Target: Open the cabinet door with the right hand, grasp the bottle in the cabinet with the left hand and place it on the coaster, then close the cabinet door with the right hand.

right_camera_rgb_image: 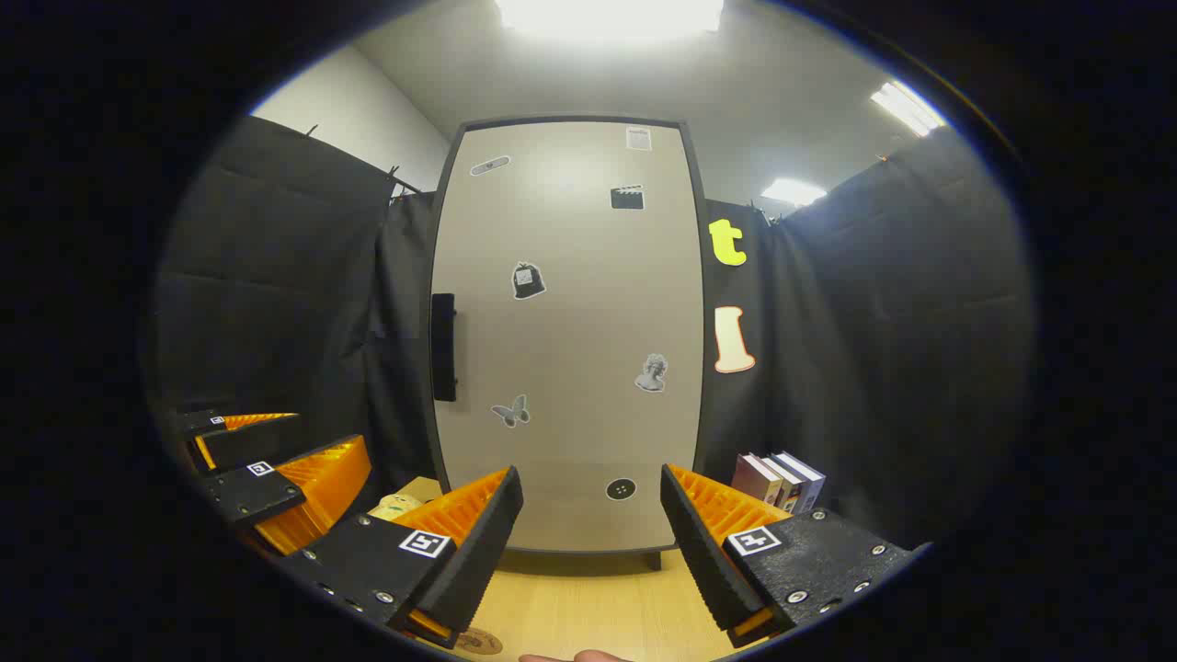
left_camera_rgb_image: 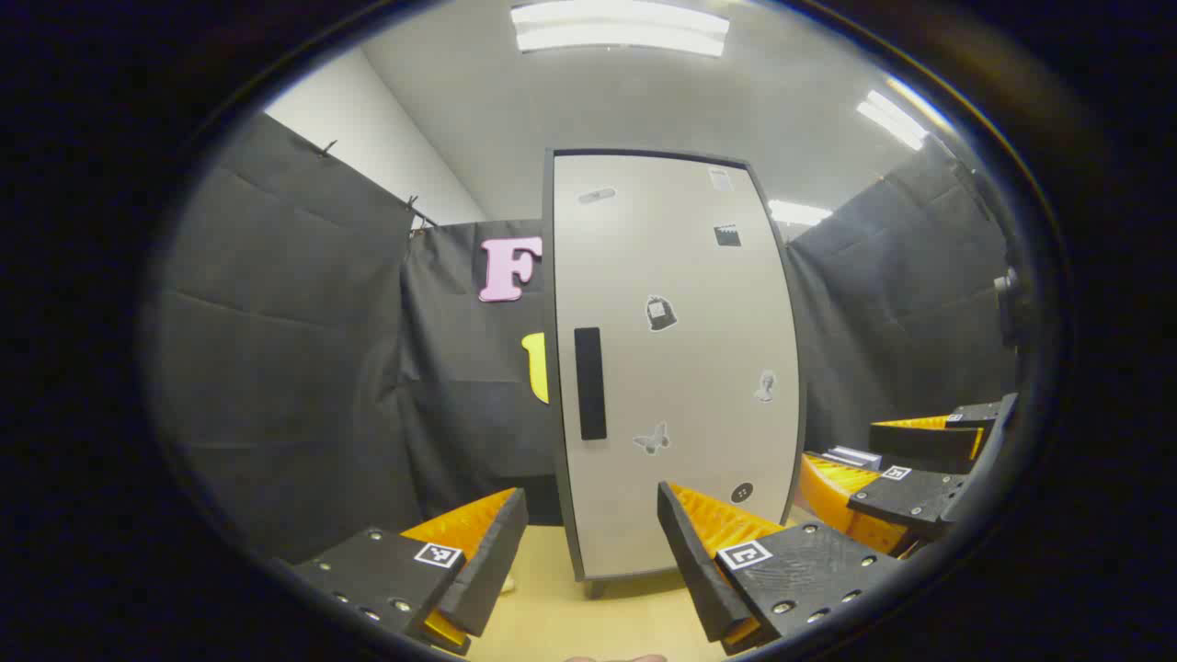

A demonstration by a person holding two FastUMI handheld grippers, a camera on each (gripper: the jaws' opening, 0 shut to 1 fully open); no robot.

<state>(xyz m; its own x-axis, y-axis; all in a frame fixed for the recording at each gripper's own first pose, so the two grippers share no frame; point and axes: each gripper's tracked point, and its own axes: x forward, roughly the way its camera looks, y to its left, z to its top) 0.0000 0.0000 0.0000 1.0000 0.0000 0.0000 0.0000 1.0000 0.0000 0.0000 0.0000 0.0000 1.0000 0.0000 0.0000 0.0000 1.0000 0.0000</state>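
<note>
Black cloth walls close in a pale wooden tabletop, on which stands a tall beige cabinet with a dark frame, its door shut; the bottle cannot be seen behind it. A black vertical handle sits at the door's left edge, and stickers dot the door: seven can be counted in the left gripper view.

In the right gripper view, a row of three or so upright books stands right of the cabinet, a round patterned coaster peeks out at the bottom edge by the fingers, and a small cream-coloured object, too hidden to identify, lies near the cabinet's left foot. The left gripper view looks at the cabinet more from its left.

Both tools are level, aimed at the door and clear of it. The left gripper, orange-and-black, has its jaws wide apart and empty. The right gripper is likewise spread wide, holding nothing. Each also appears at the edge of the other's view.
</note>
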